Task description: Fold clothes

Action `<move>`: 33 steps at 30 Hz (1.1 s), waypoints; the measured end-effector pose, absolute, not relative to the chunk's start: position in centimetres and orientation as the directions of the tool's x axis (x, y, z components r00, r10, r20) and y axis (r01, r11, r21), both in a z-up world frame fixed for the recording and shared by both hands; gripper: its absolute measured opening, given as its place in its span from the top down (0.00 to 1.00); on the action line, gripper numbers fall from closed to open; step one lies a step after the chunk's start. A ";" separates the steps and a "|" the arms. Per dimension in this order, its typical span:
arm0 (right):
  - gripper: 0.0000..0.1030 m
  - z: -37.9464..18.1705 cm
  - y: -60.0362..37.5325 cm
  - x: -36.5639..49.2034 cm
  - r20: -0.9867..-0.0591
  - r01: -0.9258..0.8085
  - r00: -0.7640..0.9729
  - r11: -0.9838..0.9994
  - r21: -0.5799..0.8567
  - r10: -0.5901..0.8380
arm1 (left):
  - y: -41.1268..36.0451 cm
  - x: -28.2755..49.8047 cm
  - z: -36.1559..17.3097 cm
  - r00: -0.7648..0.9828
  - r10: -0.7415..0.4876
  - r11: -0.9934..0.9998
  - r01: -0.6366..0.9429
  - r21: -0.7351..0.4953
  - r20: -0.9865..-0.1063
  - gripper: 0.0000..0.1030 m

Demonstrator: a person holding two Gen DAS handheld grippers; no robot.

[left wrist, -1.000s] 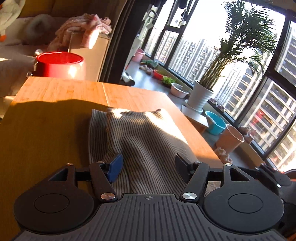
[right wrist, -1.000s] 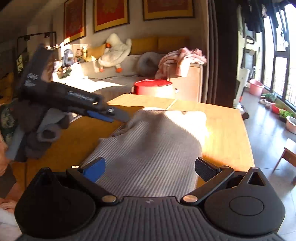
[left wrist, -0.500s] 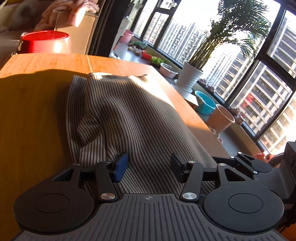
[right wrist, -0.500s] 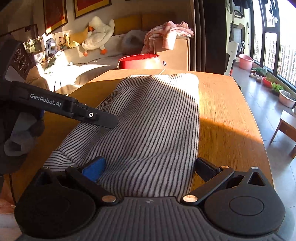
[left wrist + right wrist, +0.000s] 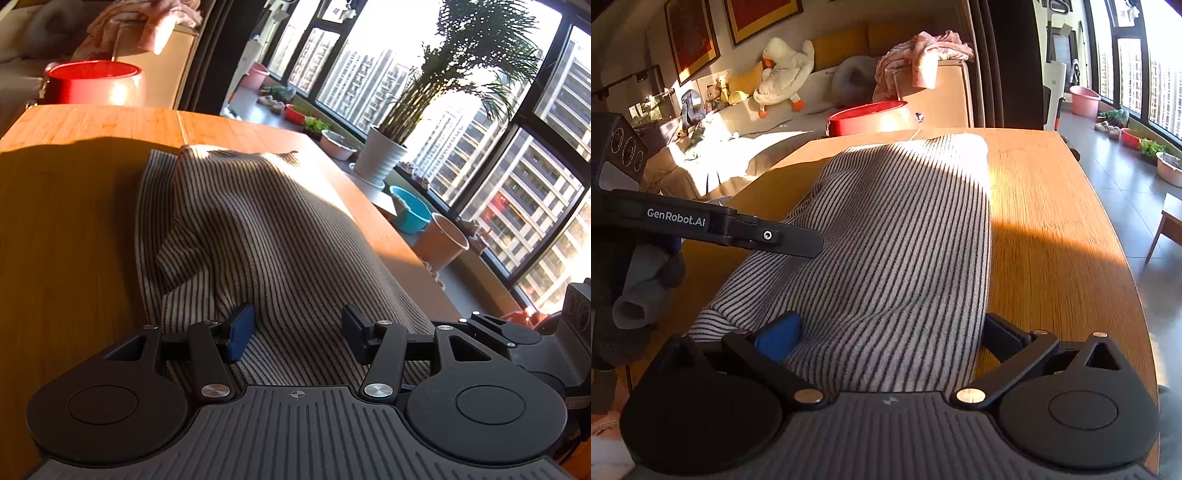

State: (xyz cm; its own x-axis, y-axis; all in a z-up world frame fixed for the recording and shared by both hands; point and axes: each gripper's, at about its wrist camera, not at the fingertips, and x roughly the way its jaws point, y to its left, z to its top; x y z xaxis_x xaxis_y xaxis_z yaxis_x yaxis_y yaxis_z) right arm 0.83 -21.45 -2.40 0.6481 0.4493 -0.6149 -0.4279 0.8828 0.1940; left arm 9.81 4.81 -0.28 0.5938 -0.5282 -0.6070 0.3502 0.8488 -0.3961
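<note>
Sunlit wooden bench [image 5: 1052, 229] carries the striped garment [image 5: 897, 251]; since a second ago I have lowered both grippers, left [image 5: 297, 332] and right [image 5: 890, 336], fingers spread over its near edge, ready to pinch.

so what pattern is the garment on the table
Thin dark stripes on a pale ground; the garment shows best in the right wrist view.

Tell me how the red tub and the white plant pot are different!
The red tub is wide and low, while the white plant pot is taller and narrower. The red tub stands just past the far end of the wooden table; the white plant pot stands by the window. A green palm grows from the white plant pot; what the red tub holds cannot be seen. Both are round, open-topped and sunlit.
</note>
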 end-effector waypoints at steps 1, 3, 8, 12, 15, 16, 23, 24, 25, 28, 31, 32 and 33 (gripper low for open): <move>0.02 -2.1 -21.6 0.6 -0.605 -0.429 0.656 0.882 0.193 0.451 | 4.9 9.8 -0.3 0.594 -0.529 0.848 0.350 -0.398 -0.606 0.44; 0.22 -1.0 -21.6 -0.6 -0.563 -0.451 0.701 0.884 0.126 0.438 | 4.9 9.8 -0.3 0.593 -0.531 0.847 0.347 -0.403 -0.605 0.44; 0.60 0.2 -22.0 -1.1 -0.549 -0.447 0.729 0.892 0.071 0.410 | 4.9 9.6 0.1 0.600 -0.524 0.851 0.332 -0.407 -0.605 0.44; 0.59 -0.7 -21.4 -1.1 -0.578 -0.456 0.721 0.890 0.019 0.382 | 5.7 9.1 1.1 0.631 -0.498 0.865 0.322 -0.383 -0.594 0.38; 0.55 0.2 -20.6 -1.5 -0.572 -0.472 0.740 0.879 -0.066 0.354 | 6.3 8.8 2.0 0.658 -0.475 0.878 0.315 -0.359 -0.585 0.31; 0.54 0.6 -20.2 -1.9 -0.565 -0.495 0.741 0.864 -0.093 0.364 | 6.5 8.6 2.3 0.666 -0.467 0.883 0.313 -0.351 -0.581 0.30; 0.20 1.8 -17.5 -4.4 -0.599 -0.745 0.584 0.655 -0.128 0.548 | 9.0 9.0 2.9 0.701 -0.406 0.909 0.246 -0.336 -0.586 0.29; 0.20 1.7 -17.0 -4.6 -0.615 -0.767 0.561 0.627 -0.134 0.555 | 9.4 9.0 3.1 0.708 -0.398 0.912 0.238 -0.333 -0.584 0.28; 0.20 1.6 -16.5 -4.9 -0.622 -0.784 0.549 0.603 -0.150 0.559 | 9.8 9.1 3.3 0.714 -0.389 0.916 0.230 -0.330 -0.582 0.28; 0.20 1.5 -15.1 -5.5 -0.633 -0.818 0.528 0.541 -0.198 0.566 | 10.5 9.1 3.7 0.727 -0.369 0.923 0.211 -0.322 -0.579 0.27; 0.20 0.7 -14.1 -6.0 -0.650 -0.840 0.506 0.496 -0.222 0.567 | 10.5 9.0 3.7 0.728 -0.365 0.925 0.212 -0.315 -0.580 0.26; 0.20 0.3 -13.7 -6.2 -0.656 -0.841 0.510 0.484 -0.242 0.557 | 10.4 9.0 3.7 0.726 -0.366 0.925 0.214 -0.314 -0.582 0.26; 0.20 -0.1 -13.4 -6.4 -0.662 -0.842 0.513 0.472 -0.263 0.547 | 10.4 9.0 3.6 0.725 -0.367 0.925 0.215 -0.314 -0.583 0.26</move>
